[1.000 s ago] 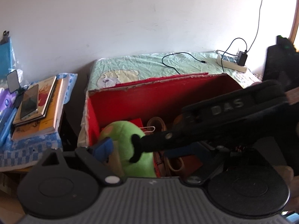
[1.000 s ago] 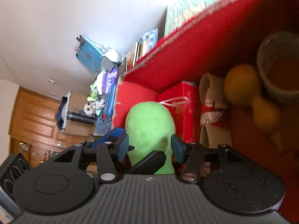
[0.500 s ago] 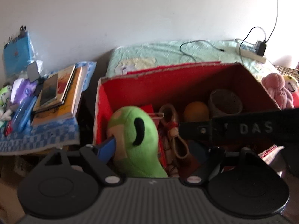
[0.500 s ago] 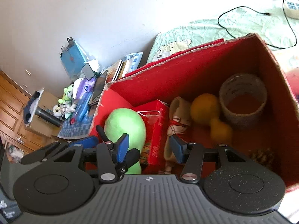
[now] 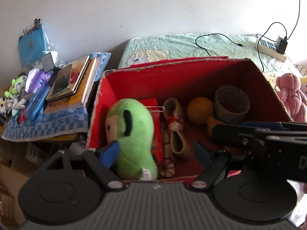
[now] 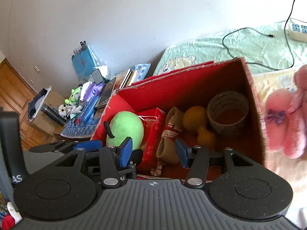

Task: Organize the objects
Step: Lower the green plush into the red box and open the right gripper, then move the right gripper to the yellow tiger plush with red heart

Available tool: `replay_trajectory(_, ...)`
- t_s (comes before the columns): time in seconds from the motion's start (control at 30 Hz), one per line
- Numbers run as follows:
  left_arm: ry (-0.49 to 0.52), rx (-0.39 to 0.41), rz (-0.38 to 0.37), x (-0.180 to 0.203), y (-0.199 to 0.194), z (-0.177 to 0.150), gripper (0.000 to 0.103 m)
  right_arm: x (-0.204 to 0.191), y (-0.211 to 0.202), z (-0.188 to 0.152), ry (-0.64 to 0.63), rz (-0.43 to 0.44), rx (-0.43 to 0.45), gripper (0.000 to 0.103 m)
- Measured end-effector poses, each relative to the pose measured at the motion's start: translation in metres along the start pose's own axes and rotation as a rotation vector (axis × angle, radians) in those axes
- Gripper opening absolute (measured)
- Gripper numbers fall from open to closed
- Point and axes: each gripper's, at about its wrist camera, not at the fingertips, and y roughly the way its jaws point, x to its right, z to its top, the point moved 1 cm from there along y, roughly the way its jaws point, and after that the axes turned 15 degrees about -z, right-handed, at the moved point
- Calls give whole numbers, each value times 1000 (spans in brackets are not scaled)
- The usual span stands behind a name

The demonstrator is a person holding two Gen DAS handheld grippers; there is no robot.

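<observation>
I am looking down into an open red cardboard box (image 5: 172,80) sitting on a bed with a pale green sheet (image 5: 172,44). Both hand-held grippers are hovering above the near edge of the box, and both are spread wide with nothing between their blue pads.

The left hand-held gripper (image 5: 155,153) is framing a green plush toy (image 5: 132,132) that is standing at the left end of the box, leaning against a red gift bag (image 5: 151,103). To its right lie a rolled beige bundle tied with red string (image 5: 174,126), an orange gourd-shaped toy (image 5: 201,109) and a wide roll of tape (image 5: 232,103).

The right hand-held gripper (image 6: 153,151) is pointing toward the middle of the box. Outside the box, on the bed just beyond its right wall, a pink plush toy (image 6: 284,118) is lying; it looks like the next thing to collect.

To do this step well, I am planning to swing the right hand-held gripper rightward, clear of the box wall, and come down over the pink plush's body rather than a limb, since soft fabric is likely to slip or stretch. I am also keeping the two hand-held grippers apart, as they are crossing close together here. Open floor in the box appears to remain near the front right.
</observation>
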Motion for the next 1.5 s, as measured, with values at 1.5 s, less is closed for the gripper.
replay_trajectory(1.5, 121, -33, 3, 222, 28, 23, 96, 186, -91, 3, 145, -33, 90, 54)
